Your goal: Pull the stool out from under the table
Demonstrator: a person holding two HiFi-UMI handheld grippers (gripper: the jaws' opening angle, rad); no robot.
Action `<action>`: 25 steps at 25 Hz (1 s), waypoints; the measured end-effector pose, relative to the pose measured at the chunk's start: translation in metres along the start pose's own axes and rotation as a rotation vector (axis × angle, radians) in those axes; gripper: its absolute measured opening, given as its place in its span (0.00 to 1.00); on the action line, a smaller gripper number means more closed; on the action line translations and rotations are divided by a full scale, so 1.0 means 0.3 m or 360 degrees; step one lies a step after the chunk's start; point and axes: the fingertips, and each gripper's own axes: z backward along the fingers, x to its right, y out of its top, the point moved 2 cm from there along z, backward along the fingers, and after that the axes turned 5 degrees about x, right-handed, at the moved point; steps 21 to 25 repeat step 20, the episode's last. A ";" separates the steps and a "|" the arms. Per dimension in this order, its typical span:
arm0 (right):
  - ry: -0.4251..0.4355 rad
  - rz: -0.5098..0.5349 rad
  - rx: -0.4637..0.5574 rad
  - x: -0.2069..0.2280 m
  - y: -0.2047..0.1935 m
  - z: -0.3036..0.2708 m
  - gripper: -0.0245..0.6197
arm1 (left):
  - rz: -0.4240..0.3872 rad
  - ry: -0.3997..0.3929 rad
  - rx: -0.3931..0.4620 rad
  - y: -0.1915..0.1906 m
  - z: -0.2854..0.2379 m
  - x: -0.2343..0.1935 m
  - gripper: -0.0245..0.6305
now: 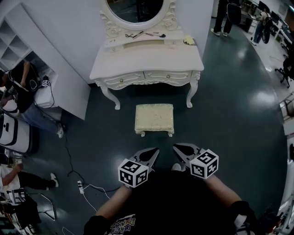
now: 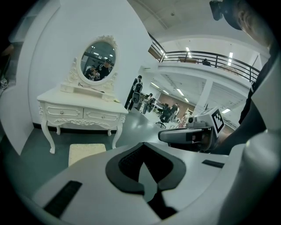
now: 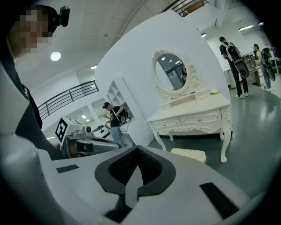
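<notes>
1. Head view, looking steeply down: a small cream stool (image 1: 154, 118) stands on the dark floor just in front of a white dressing table (image 1: 138, 62) w/ an oval mirror (image 1: 138, 9)
2. Stool's far edge is about level w/ the feet of the table's front legs; it lies centred between them, touching neither
3. Left gripper (image 1: 155, 151): jaws shut together, nothing between them; it hangs near the stool's near edge, apart from it
4. Right gripper (image 1: 176, 148): jaws also shut, empty, just beside the left one, tips pointing toward the stool
5. Both gripper views show the closed jaws in front, w/ stool and table beyond
6. Far left: a white shelf unit (image 1: 14, 41), a person (image 1: 23, 87) beside it
</notes>
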 end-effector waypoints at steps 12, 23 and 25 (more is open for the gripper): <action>0.0009 0.0009 0.0000 -0.026 -0.008 -0.003 0.08 | -0.0015 0.0010 0.0021 -0.004 0.029 0.004 0.05; 0.0010 0.0012 0.0006 -0.015 -0.009 -0.001 0.08 | -0.0019 0.0014 0.0025 -0.004 0.019 0.000 0.05; 0.0010 0.0012 0.0006 -0.015 -0.009 -0.001 0.08 | -0.0019 0.0014 0.0025 -0.004 0.019 0.000 0.05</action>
